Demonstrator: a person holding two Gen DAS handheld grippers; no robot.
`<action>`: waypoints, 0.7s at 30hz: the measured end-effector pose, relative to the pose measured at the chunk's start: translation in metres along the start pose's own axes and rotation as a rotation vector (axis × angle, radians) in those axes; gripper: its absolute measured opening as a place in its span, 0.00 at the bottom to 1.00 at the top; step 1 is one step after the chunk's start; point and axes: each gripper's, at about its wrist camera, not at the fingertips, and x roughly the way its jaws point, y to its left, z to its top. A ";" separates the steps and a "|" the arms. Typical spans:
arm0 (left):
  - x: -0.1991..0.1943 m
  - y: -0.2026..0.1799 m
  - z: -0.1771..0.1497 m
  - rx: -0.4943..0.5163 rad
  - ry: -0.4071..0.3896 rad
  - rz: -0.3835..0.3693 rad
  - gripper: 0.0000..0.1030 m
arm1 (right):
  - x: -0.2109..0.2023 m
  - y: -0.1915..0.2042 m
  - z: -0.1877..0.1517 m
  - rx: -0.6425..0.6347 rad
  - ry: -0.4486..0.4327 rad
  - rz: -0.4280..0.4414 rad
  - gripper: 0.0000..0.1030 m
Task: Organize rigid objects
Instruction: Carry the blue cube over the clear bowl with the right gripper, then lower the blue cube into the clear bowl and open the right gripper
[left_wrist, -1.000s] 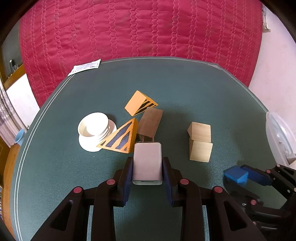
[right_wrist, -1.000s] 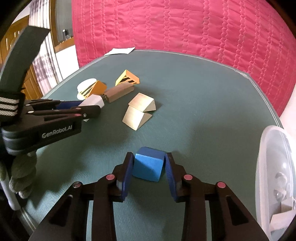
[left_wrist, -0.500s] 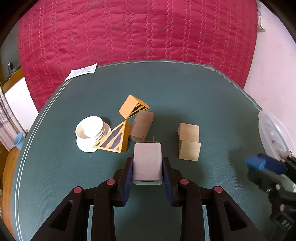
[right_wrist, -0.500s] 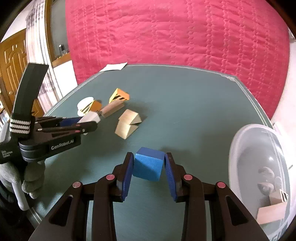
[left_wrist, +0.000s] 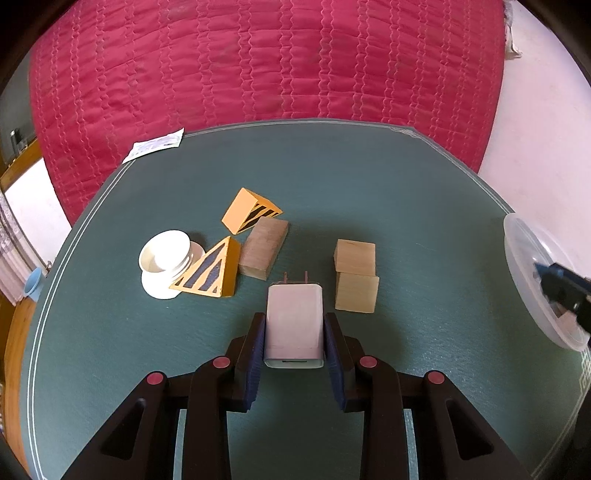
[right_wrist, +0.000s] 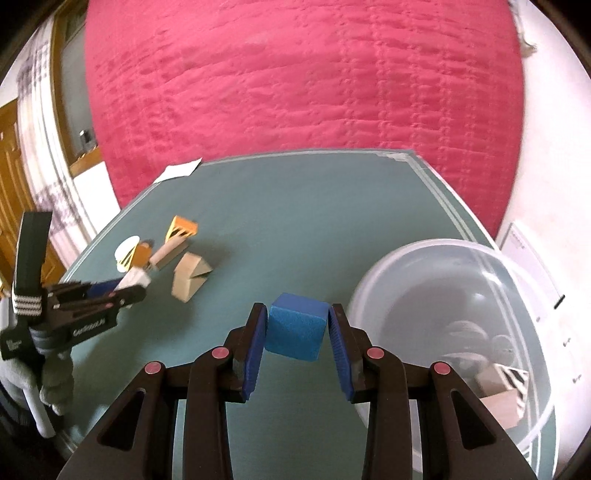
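1. Blue foam cube (right_wrist: 295, 330) is clamped in the right gripper (right_wrist: 297, 332) jaws, just left of a clear plastic bowl (right_wrist: 424, 266).
2. White USB charger (left_wrist: 294, 325) is pinched in the left gripper (left_wrist: 294, 345) jaws, above the green bench (left_wrist: 369, 177).
3. Wooden blocks (left_wrist: 355, 275), striped orange wedges (left_wrist: 210, 271) and a white lid (left_wrist: 162, 254) lie beyond it.

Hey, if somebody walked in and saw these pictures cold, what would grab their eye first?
Probably the big red quilt filling the background behind the green table. Next, each gripper's load: the left gripper clamps a white charger, the right gripper a blue block beside the clear plastic tub.
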 end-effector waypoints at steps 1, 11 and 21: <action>-0.001 -0.001 0.000 0.001 -0.001 -0.001 0.31 | -0.003 -0.004 0.001 0.009 -0.007 -0.008 0.34; -0.005 -0.008 0.000 0.003 -0.004 -0.009 0.31 | -0.025 -0.053 0.008 0.126 -0.063 -0.092 0.34; -0.009 -0.021 -0.001 0.021 -0.010 -0.024 0.31 | -0.041 -0.111 0.009 0.266 -0.099 -0.170 0.34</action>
